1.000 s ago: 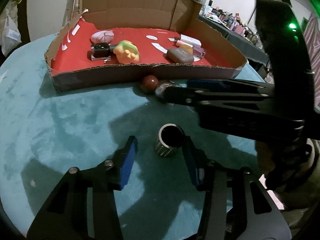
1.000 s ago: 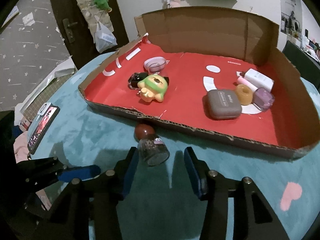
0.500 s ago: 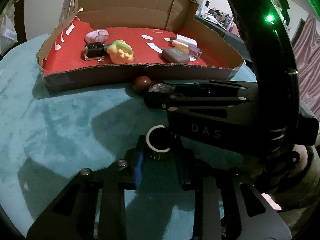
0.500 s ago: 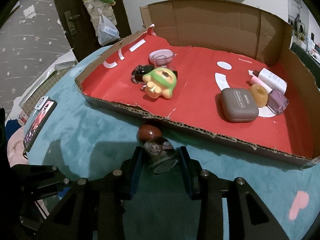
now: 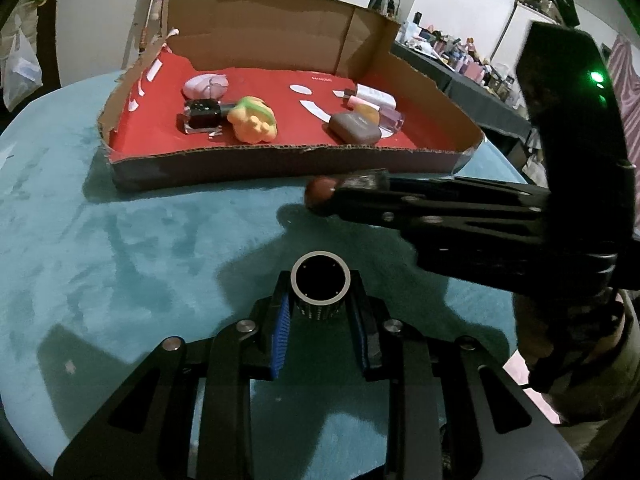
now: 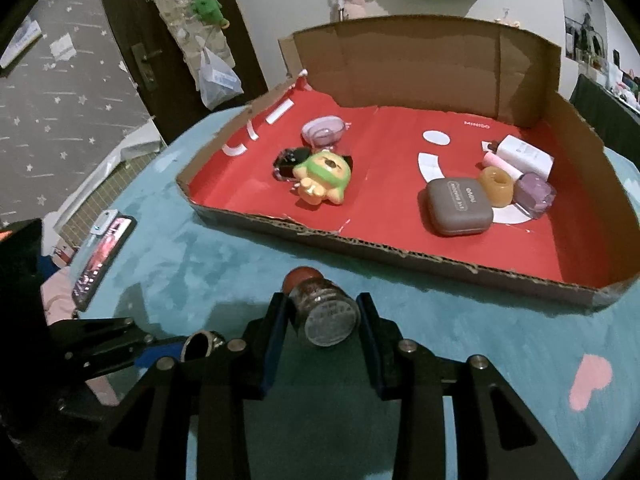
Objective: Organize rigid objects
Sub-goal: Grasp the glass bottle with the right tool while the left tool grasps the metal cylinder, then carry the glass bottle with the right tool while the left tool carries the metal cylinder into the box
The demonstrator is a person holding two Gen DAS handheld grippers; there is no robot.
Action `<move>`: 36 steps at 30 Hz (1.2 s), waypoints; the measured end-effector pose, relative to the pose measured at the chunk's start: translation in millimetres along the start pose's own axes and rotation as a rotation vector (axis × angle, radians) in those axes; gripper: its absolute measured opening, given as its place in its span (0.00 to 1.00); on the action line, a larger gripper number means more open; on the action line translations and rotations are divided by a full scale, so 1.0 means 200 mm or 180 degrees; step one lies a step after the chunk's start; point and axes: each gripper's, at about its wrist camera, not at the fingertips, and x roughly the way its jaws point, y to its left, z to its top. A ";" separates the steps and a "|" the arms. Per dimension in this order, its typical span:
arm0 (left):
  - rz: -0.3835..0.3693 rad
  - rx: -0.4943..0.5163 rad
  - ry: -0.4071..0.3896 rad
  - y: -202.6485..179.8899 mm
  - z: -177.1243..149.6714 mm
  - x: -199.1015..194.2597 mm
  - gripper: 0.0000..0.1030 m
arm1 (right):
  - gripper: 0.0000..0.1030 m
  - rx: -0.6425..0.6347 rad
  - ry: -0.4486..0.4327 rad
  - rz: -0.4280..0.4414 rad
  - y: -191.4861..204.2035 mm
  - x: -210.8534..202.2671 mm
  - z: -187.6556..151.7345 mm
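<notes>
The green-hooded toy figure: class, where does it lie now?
In the right wrist view, the green-hooded toy figure lies in the cardboard tray's left half, against the dark bottle.

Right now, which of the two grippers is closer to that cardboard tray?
Right. The right gripper, clamped on a small bottle, sits just before the cardboard tray; the left gripper, holding a metal ring, is farther back.

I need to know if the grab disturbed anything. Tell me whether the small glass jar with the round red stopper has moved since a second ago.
Yes. The jar lay on the teal cloth; now it is lifted in the right gripper, base tipped toward the camera.
</notes>
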 end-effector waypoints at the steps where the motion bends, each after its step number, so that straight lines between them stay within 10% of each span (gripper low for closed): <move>1: 0.0003 -0.0003 -0.0012 0.00 0.00 -0.01 0.24 | 0.36 0.0009 -0.0024 0.0008 0.00 -0.02 0.00; 36: 0.0188 0.0109 -0.0351 0.03 0.34 -0.12 0.23 | 0.36 0.0209 -0.0482 -0.0022 -0.10 -0.30 0.11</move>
